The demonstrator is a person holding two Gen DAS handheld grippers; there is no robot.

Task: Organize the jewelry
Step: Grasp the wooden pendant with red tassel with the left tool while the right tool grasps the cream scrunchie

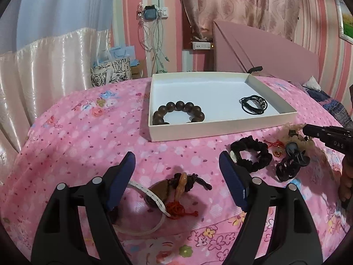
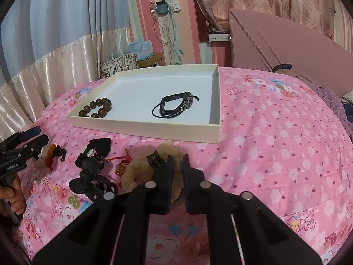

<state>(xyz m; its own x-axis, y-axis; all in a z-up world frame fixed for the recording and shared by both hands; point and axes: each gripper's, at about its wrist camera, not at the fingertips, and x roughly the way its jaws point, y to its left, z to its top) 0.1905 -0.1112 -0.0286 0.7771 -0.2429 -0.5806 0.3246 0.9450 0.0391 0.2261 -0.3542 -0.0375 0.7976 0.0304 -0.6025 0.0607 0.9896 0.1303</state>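
Note:
A white tray (image 1: 220,130) on the pink bed holds a brown bead bracelet (image 1: 179,112) and a black cord bracelet (image 1: 253,104). My left gripper (image 1: 177,161) is open, just above a brown pendant with dark cord and red knot (image 1: 176,187) and a white band (image 1: 152,195). My right gripper (image 2: 177,158) is shut on a cream frilly scrunchie (image 2: 136,172) with a black tag; its jaws stand nearly together. A black scrunchie (image 1: 251,156), black chain clip (image 1: 289,167) and red-corded charm (image 1: 275,149) lie between them.
The bed has a pink floral cover (image 2: 275,143). A pink headboard (image 1: 264,48) stands behind the tray. Satin curtains (image 1: 44,66) hang at the left, with gift bags (image 1: 112,70) and hanging cables (image 1: 154,35) near the wall.

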